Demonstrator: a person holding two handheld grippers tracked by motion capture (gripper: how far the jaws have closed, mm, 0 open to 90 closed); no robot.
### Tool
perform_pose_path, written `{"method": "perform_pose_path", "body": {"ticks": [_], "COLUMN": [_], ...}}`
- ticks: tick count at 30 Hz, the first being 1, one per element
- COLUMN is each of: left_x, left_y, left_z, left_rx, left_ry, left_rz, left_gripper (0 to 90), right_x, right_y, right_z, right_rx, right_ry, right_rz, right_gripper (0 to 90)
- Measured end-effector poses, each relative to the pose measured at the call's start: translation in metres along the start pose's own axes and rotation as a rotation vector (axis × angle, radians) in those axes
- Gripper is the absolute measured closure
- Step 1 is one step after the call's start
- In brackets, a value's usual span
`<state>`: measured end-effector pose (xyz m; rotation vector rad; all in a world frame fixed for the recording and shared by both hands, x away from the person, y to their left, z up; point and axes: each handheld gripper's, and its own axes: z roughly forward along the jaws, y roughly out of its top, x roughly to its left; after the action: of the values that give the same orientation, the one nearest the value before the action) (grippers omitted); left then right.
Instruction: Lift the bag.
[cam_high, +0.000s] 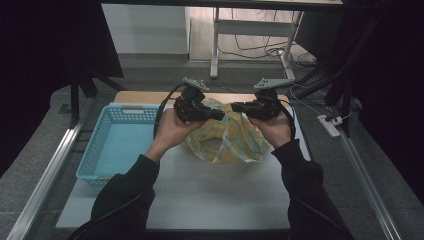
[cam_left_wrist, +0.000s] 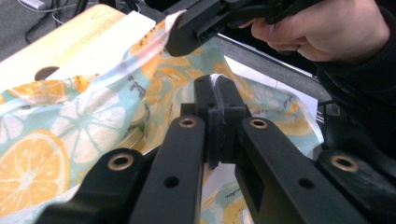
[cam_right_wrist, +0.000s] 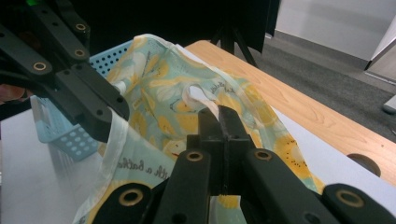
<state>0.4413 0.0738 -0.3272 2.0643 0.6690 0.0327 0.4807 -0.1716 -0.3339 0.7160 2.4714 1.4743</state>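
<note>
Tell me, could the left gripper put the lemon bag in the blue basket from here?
Probably yes. The left gripper is shut on the lemon bag, and the blue basket sits right beside it with nothing between. But the right gripper also pinches the bag, so it must follow or let go.

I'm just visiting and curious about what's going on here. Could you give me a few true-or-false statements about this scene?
1. Both grippers pinch the lemon-print bag. True: the left gripper and the right gripper are each shut on its fabric.
2. The blue basket holds the bag. False: the bag hangs beside it, over the white table top.
3. The basket sits at the person's left. True.
4. The bag is plain white. False: it shows orange and lemon slices on pale blue.
</note>
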Motion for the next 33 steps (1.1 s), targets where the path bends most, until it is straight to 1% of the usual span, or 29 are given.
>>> {"method": "perform_pose_path", "body": {"ticks": [6,8,11,17,26,27,33], "left_x": [-0.001,-0.002,-0.003,-0.006,-0.013,-0.014,-0.016], "left_y": [0.012,0.016,0.023,0.035,0.054,0.057,0.068], "left_z": [-0.010,-0.013,-0.020,-0.031,-0.048,-0.051,-0.061], "left_rx": [-0.022,-0.033,-0.044,-0.078,-0.115,-0.121,-0.149], "left_ry": [0.014,0.017,0.021,0.034,0.060,0.068,0.074], "left_rz": [0.015,0.013,0.026,0.031,0.052,0.055,0.061], "left_gripper": [90.0,90.0,90.0,90.0,90.0,90.0,90.0], "right_x": [0.002,0.003,0.005,0.009,0.014,0.015,0.016], "right_y": [0.010,0.013,0.020,0.035,0.054,0.057,0.069], "right_z": [-0.006,-0.007,-0.010,-0.017,-0.029,-0.030,-0.039], "right_rx": [-0.004,-0.006,-0.009,-0.018,-0.040,-0.044,-0.067], "right_ry": [-0.010,-0.012,-0.018,-0.030,-0.047,-0.048,-0.057], "right_rz": [-0.015,-0.020,-0.032,-0.056,-0.084,-0.086,-0.092], "right_gripper": [90.0,90.0,90.0,90.0,90.0,90.0,90.0]}}
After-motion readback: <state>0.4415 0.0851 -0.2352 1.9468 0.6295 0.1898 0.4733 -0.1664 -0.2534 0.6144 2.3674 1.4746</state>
